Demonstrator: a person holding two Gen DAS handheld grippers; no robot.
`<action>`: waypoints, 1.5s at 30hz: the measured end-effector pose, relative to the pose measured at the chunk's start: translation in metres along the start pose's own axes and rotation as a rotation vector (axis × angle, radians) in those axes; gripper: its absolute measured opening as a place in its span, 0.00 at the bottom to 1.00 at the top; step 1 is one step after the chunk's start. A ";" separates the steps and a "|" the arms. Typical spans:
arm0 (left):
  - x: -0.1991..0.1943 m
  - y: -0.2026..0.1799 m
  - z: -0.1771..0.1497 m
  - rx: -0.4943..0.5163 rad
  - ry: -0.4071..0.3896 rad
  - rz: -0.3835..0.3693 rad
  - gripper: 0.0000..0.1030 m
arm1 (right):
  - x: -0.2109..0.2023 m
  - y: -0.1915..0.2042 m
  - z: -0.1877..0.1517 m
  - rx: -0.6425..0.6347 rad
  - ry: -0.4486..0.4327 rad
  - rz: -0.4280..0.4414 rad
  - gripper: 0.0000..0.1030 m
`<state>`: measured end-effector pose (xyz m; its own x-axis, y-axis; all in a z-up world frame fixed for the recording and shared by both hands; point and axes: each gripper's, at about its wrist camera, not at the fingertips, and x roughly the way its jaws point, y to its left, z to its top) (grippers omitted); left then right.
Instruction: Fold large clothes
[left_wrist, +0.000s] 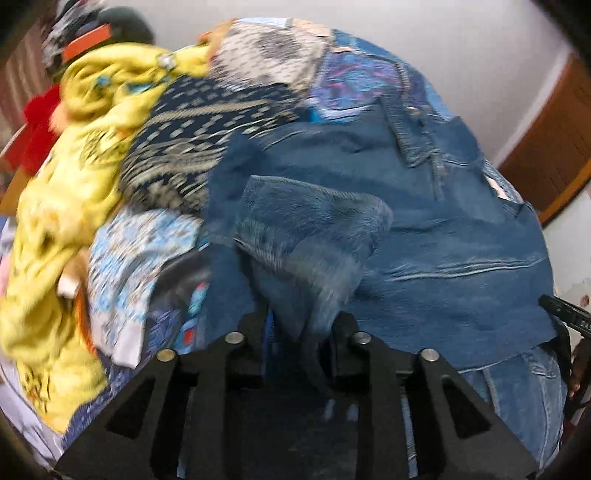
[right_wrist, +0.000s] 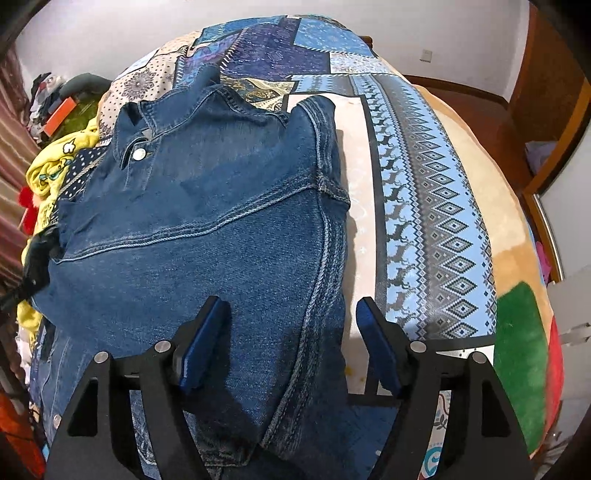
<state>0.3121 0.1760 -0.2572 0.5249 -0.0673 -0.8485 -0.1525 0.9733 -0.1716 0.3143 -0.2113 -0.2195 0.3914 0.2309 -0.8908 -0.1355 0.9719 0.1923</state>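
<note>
A blue denim jacket (right_wrist: 207, 221) lies spread on the bed with its collar at the far end; it also shows in the left wrist view (left_wrist: 424, 229). My left gripper (left_wrist: 299, 332) is shut on a fold of the jacket's denim (left_wrist: 306, 229), likely a sleeve, and holds it raised over the jacket body. My right gripper (right_wrist: 291, 332) is open and empty, its blue pads (right_wrist: 201, 347) hovering just above the jacket's near right side and seam. The right gripper's tip also shows at the right edge of the left wrist view (left_wrist: 565, 314).
A patchwork blue bedcover (right_wrist: 424, 206) lies under the jacket, with a tan blanket (right_wrist: 491, 206) to the right. A pile of other clothes, a yellow garment (left_wrist: 66, 206) and a navy patterned one (left_wrist: 184, 147), lies left of the jacket. Wooden furniture (right_wrist: 546, 92) stands at the far right.
</note>
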 end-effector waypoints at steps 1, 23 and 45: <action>-0.001 0.007 -0.004 -0.017 0.000 0.013 0.30 | 0.000 0.000 -0.001 -0.001 0.000 -0.003 0.69; -0.043 0.035 0.047 0.073 -0.078 0.116 0.80 | -0.026 -0.005 0.024 -0.049 -0.069 0.006 0.72; 0.095 0.051 0.118 -0.106 0.099 -0.087 0.20 | 0.060 -0.053 0.103 0.189 -0.005 0.196 0.17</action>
<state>0.4531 0.2454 -0.2870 0.4555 -0.1770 -0.8725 -0.2004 0.9345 -0.2942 0.4391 -0.2441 -0.2410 0.3787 0.4149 -0.8273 -0.0373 0.9000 0.4343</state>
